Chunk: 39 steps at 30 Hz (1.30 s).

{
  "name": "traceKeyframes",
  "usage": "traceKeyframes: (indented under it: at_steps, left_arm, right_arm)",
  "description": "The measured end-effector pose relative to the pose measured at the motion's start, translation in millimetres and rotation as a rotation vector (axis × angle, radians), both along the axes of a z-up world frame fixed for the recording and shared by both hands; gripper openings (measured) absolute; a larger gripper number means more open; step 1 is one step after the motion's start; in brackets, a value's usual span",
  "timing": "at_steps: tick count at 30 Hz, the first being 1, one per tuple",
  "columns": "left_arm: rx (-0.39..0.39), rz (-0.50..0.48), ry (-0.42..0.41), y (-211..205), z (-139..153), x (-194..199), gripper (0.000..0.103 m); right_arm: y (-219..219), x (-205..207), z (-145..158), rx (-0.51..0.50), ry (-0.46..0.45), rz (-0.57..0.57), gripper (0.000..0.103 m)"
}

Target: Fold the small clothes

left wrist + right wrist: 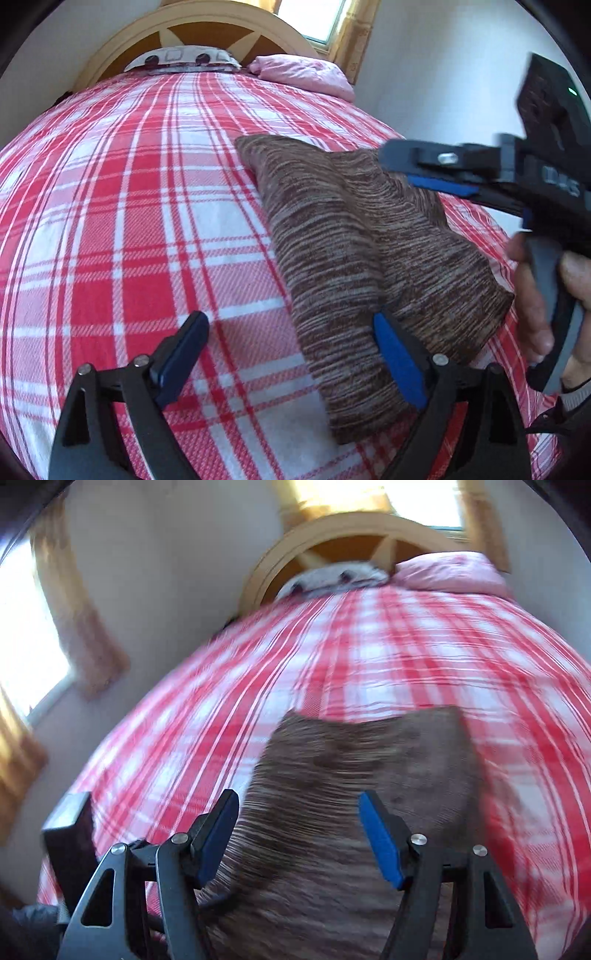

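A brown striped knit garment (pixel 351 258) lies folded into a long band on the red and white plaid bed sheet (pixel 129 221). My left gripper (pixel 288 325) is open just above the sheet; its right finger (pixel 395 362) overlaps the garment's near edge, and its left finger is over bare sheet. My right gripper (pixel 424 166), held by a hand (pixel 535 295), hovers over the garment's far right part. In the blurred right wrist view the right gripper (pixel 297 801) is open above the garment (pixel 351 775), with nothing pinched between its pads.
At the head of the bed are a patterned pillow (pixel 184 59), a pink folded cover (pixel 303 74) and a curved wooden headboard (pixel 207 33). A window (pixel 314 18) is behind it, another window (pixel 26 635) with curtains at the left. Plaid sheet (pixel 369 657) stretches beyond the garment.
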<state>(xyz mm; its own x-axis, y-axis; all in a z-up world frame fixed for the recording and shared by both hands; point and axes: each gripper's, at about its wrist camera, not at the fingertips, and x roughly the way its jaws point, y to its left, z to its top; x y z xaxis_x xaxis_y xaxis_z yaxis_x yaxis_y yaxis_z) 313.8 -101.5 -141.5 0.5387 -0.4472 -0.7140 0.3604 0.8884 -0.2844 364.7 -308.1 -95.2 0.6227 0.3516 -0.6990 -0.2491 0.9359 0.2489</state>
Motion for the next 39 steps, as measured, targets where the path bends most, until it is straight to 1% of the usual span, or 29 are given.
traceKeyframes:
  at_steps: [2, 3, 4, 5, 6, 8, 9, 11, 12, 13, 14, 15, 16, 17, 18, 20, 21, 24, 26, 28, 30, 32, 33, 35, 37, 39]
  left_arm:
    - [-0.024, 0.017, 0.013, 4, -1, 3, 0.095]
    - [-0.032, 0.023, 0.013, 5, -1, 4, 0.095]
    - [-0.035, 0.027, 0.013, 6, -1, 3, 0.095]
    - [-0.034, 0.033, 0.014, 8, -2, 3, 0.095]
    - [-0.034, 0.04, 0.012, 8, -1, 1, 0.095]
    - [-0.035, 0.047, 0.007, 12, -2, -4, 0.095]
    - [-0.042, 0.053, 0.007, 14, -3, -6, 0.095]
    - [-0.056, 0.07, 0.01, 18, -4, -6, 0.095]
    - [-0.063, 0.071, 0.017, 18, -5, -4, 0.096]
    - [-0.061, 0.07, 0.017, 19, -5, -2, 0.096]
    - [-0.055, 0.069, 0.014, 18, -5, -2, 0.096]
    - [-0.049, 0.068, 0.012, 19, -5, -3, 0.096]
    - [-0.042, 0.069, 0.011, 18, -5, -3, 0.096]
    - [-0.039, 0.07, 0.01, 18, -5, -3, 0.096]
    - [-0.037, 0.07, 0.009, 18, -5, -4, 0.096]
    - [-0.036, 0.068, 0.01, 18, -6, -3, 0.098]
    - [-0.036, 0.069, 0.009, 19, -6, -4, 0.098]
    - [-0.035, 0.067, 0.012, 19, -7, -3, 0.1]
    - [-0.032, 0.064, 0.013, 19, -7, -5, 0.101]
    - [-0.023, 0.063, 0.011, 19, -6, -6, 0.101]
    - [-0.014, 0.063, 0.009, 19, -7, -7, 0.101]
    - [-0.006, 0.061, 0.009, 19, -7, -7, 0.101]
    - [0.0, 0.06, 0.009, 18, -7, -7, 0.101]
    - [0.011, 0.059, 0.009, 17, -7, -5, 0.102]
    - [0.02, 0.059, 0.007, 16, -8, -6, 0.103]
    - [0.021, 0.058, 0.008, 16, -7, -6, 0.103]
  right_arm:
    - [19, 18, -14, -0.02, 0.054, 0.036, 0.068]
    - [30, 29, -27, -0.034, 0.098, 0.061, 0.068]
    - [37, 34, -40, -0.065, 0.135, 0.07, 0.068]
    - [45, 39, -55, -0.116, 0.19, 0.073, 0.066]
    - [51, 40, -60, -0.161, 0.152, 0.075, 0.066]
    - [59, 40, -59, -0.2, 0.145, 0.089, 0.065]
    - [60, 39, -53, -0.179, 0.133, 0.089, 0.062]
    - [60, 36, -38, -0.109, 0.082, 0.12, 0.062]
    - [63, 36, -30, -0.09, 0.047, 0.135, 0.062]
    - [66, 37, -27, -0.086, 0.039, 0.146, 0.062]
    - [72, 43, -28, -0.076, 0.05, 0.167, 0.062]
    - [79, 51, -38, -0.055, 0.112, 0.205, 0.062]
    - [88, 58, -52, -0.07, 0.183, 0.229, 0.062]
    - [93, 61, -61, -0.118, 0.207, 0.229, 0.062]
    - [94, 61, -60, -0.13, 0.167, 0.214, 0.062]
    - [84, 62, -56, -0.045, 0.181, 0.176, 0.062]
    - [77, 57, -51, -0.005, 0.174, 0.161, 0.062]
    - [67, 34, -35, 0.006, 0.134, 0.148, 0.062]
    - [59, 15, -24, 0.038, 0.109, 0.158, 0.062]
    - [47, -7, -22, 0.057, 0.101, 0.155, 0.062]
    - [39, -17, -27, 0.039, 0.107, 0.124, 0.062]
    - [35, -22, -42, -0.036, 0.143, 0.073, 0.062]
    - [35, -25, -48, -0.072, 0.138, 0.068, 0.06]
    - [35, -32, -49, -0.084, 0.102, 0.07, 0.059]
    - [35, -38, -45, -0.088, 0.099, 0.061, 0.059]
    - [31, -47, -37, -0.062, 0.078, 0.051, 0.059]
